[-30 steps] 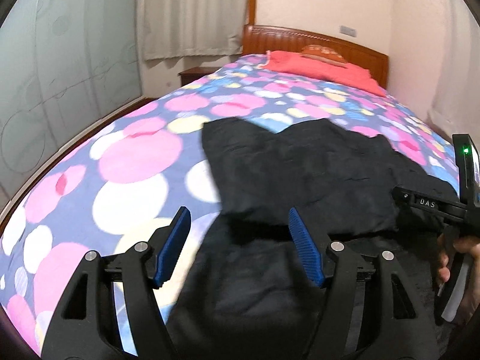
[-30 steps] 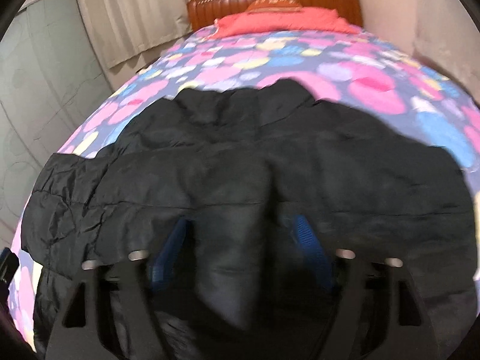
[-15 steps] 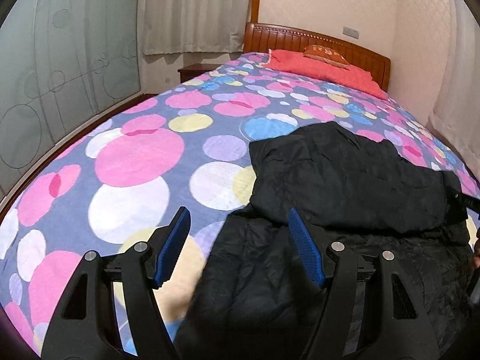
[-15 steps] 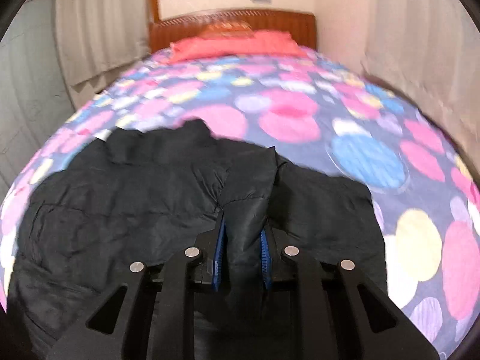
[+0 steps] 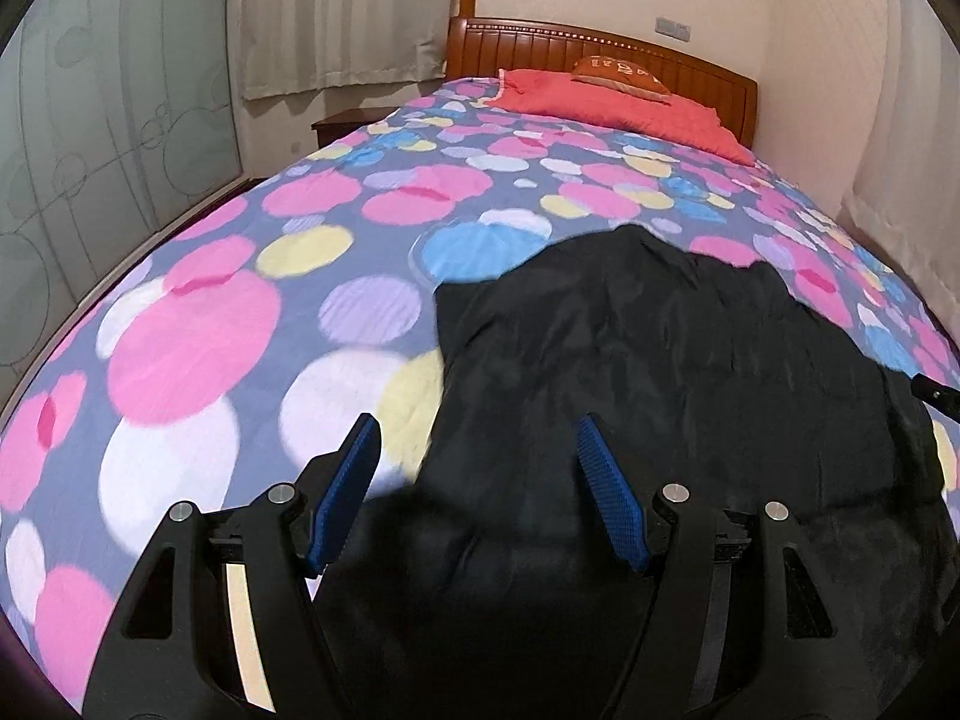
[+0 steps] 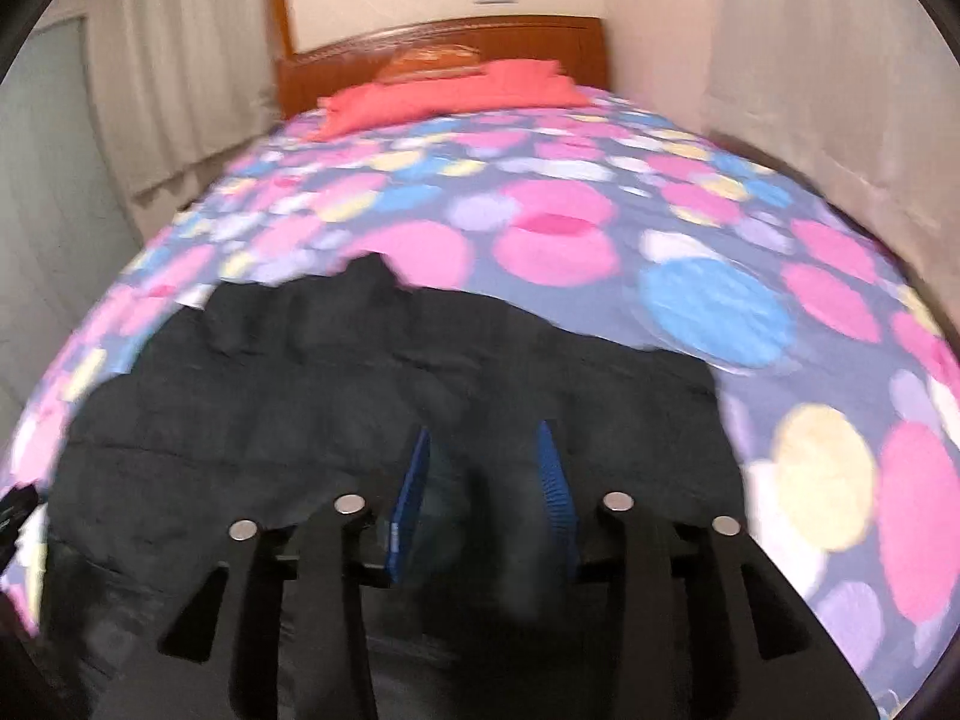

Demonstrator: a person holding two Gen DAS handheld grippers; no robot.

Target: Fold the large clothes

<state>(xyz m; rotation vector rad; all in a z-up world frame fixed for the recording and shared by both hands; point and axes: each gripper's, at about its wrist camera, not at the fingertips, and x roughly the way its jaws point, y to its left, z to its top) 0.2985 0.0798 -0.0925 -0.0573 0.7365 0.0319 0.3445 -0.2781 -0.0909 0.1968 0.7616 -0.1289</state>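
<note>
In the left wrist view the left claw [image 5: 477, 480] fills the bottom of the frame, its blue pads [image 5: 609, 495] spread wide and released, nothing pinched between them; the left edge of the black jacket [image 5: 660, 372] runs up through the gap. The jacket covers the lower right and centre of the frame, lying on the bed [image 5: 198, 330] with its spotted cover. At the right edge, just past the jacket, a bit of the right claw [image 5: 936, 394] shows. Further up, a red pillow [image 5: 612, 99] lies against the wooden headboard [image 5: 600, 48] at upper centre.

In the right wrist view, which is blurred, the right claw [image 6: 483, 480] sits at bottom centre; its jaws have just been opening and stand apart, let go, over the jacket [image 6: 360, 396], with dark cloth below the gap and no pad pressing on it. The jacket spreads across the lower left and centre, the cover bare to the right, the pillow [image 6: 444, 96] at upper centre
</note>
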